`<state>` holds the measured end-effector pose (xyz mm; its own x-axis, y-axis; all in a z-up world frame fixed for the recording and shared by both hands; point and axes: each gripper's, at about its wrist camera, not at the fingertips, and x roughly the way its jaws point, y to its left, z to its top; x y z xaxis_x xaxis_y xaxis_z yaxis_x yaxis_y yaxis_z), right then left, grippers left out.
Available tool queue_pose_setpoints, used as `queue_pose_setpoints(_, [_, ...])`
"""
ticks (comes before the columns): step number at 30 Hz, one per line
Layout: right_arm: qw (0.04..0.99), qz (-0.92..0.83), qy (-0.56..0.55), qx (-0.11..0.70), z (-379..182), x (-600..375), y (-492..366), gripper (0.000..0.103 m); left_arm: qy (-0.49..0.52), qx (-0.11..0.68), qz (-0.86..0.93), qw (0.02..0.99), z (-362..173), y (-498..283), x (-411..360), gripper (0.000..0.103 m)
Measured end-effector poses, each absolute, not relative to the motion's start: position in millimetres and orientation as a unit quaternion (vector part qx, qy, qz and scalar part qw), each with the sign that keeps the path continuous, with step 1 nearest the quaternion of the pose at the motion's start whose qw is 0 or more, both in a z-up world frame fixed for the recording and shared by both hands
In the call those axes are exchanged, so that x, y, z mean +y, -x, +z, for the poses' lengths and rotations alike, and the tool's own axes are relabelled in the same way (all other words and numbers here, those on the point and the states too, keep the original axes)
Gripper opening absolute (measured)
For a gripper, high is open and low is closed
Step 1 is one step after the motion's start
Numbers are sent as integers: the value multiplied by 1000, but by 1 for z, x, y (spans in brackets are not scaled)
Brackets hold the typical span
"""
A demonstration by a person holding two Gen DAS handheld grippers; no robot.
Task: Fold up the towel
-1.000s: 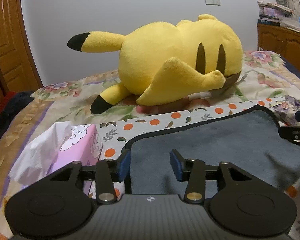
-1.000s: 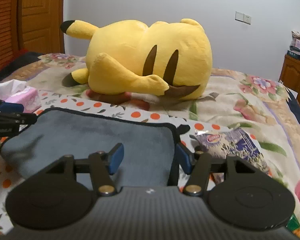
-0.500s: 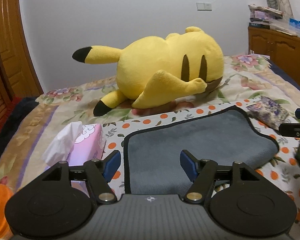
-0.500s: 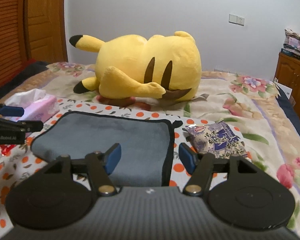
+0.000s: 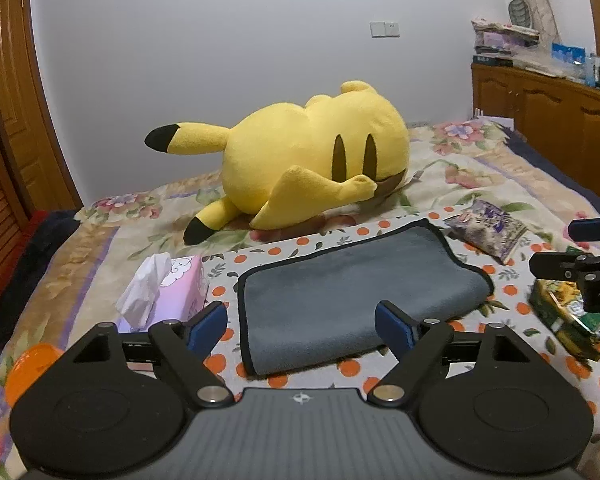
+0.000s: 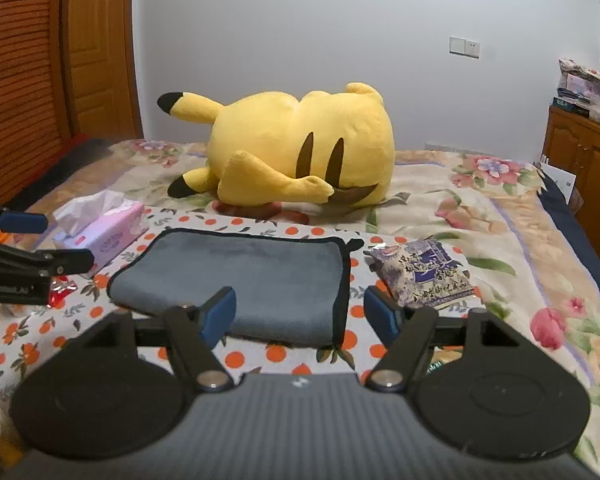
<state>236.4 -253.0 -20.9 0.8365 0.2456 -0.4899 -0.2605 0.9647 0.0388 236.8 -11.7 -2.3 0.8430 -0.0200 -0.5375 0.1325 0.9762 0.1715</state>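
A grey towel (image 5: pixel 352 292) with black edging lies folded on the orange-dotted cloth (image 5: pixel 512 304) on the bed; it also shows in the right wrist view as the same towel (image 6: pixel 244 272). My left gripper (image 5: pixel 300 326) hovers above the towel's near left part, jaws opening, nothing between them. My right gripper (image 6: pixel 300 316) hangs over the towel's near right corner, jaws opening too, pads clear of the fabric. Each gripper appears at the edge of the other's view: the right gripper (image 5: pixel 584 256), the left gripper (image 6: pixel 40 240).
A big yellow plush toy (image 5: pixel 308 168) lies behind the towel. A pink tissue box (image 5: pixel 168 292) stands left of it, a purple snack bag (image 6: pixel 424 272) to the right, a green packet (image 5: pixel 568 312) further right. Wooden cabinets (image 5: pixel 548 120) line the right wall.
Both grippers have pulled back and up from the towel and opened wider. The towel, once close under the fingers, now lies free and further ahead.
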Motion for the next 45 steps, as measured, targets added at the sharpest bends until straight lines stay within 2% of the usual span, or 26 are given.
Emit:
queue_pose_setpoints(9, [961,126,2,246,-9,-261,-205,81,-99,274,-48,955,11,-201,-17,92])
queue_pose_setpoints(15, [963,125,-2,238,1,-269,-185,81,-101,270,-53,956,19,-178,-21,95])
queue_pose_setpoints(17, [964,124,-1,236,3,-272,-179,82,-103,266,-50,957,21,-171,-22,100])
queue_pose_setpoints(20, [965,121,-4,233,7,-277,-173,84,-97,262,-50,959,24,-161,-22,102])
queue_pose_setpoints(25, [966,118,-11,228,11,-281,-163,100,-94,257,-46,961,27,-147,-21,103])
queue_pose_setpoints(27, [967,120,-14,225,12,-282,-159,103,-95,256,-43,961,29,-141,-20,103])
queue_pose_setpoints(45, [969,126,-11,211,25,-281,-116,103,-76,258,-32,963,44,-93,-17,103])
